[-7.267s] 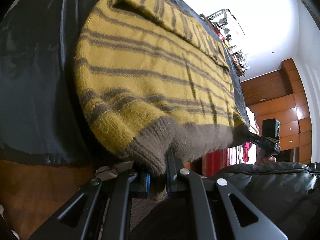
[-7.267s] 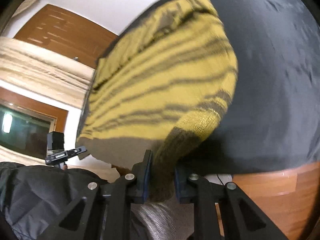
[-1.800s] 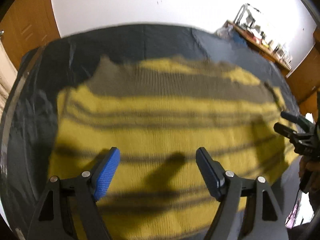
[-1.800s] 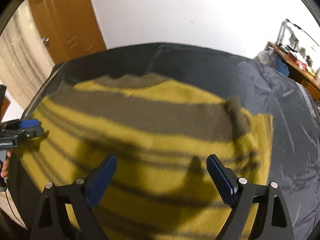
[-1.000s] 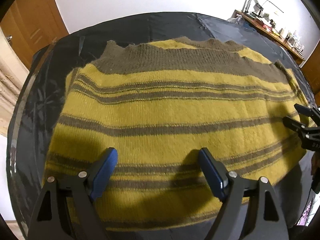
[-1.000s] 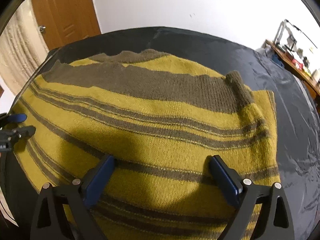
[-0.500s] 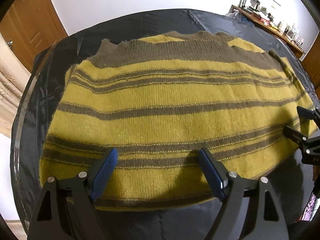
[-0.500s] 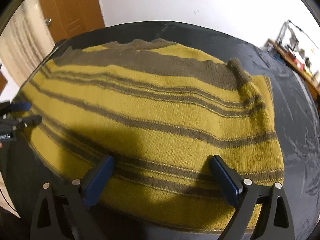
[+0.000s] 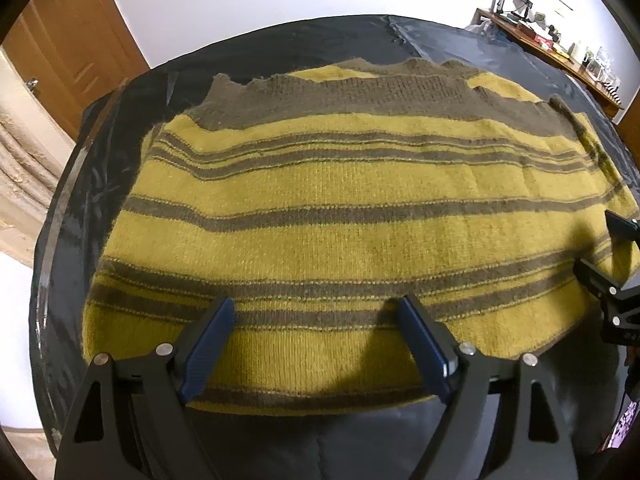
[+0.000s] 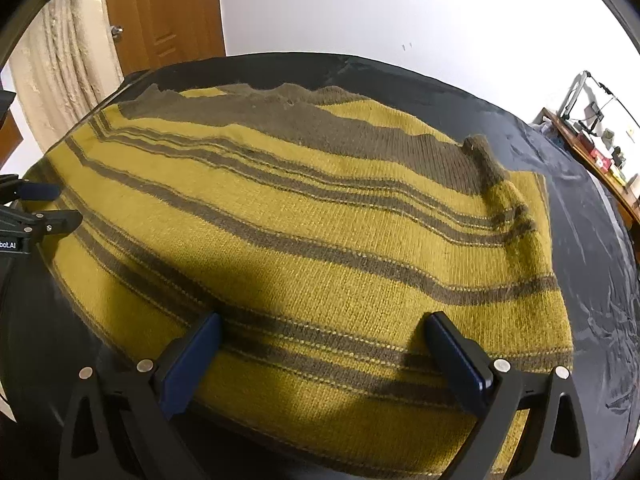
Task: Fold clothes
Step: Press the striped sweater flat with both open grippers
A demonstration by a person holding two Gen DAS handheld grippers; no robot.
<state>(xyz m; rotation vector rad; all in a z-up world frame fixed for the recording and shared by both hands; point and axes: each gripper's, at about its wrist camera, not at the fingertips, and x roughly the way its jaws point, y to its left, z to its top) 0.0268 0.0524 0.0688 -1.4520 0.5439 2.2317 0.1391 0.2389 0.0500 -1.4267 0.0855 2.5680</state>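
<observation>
A yellow knit sweater (image 9: 352,236) with brown stripes lies folded flat on a black sheet (image 9: 280,52); its brown hem band lies along the far edge. It also shows in the right wrist view (image 10: 320,240). My left gripper (image 9: 316,316) is open and empty, just above the sweater's near edge. My right gripper (image 10: 324,332) is open and empty, above the near right part. The right gripper also shows at the right edge of the left wrist view (image 9: 608,256), and the left gripper at the left edge of the right wrist view (image 10: 36,208).
The black sheet (image 10: 592,240) covers the whole surface around the sweater. A wooden door (image 9: 68,52) and a curtain (image 10: 68,60) stand at the far left. A cluttered wooden shelf (image 9: 552,40) runs along the far right wall.
Both grippers let go of the sweater's brown hem after carrying it over to the far side. In the last second both drew back toward the near edge, still open.
</observation>
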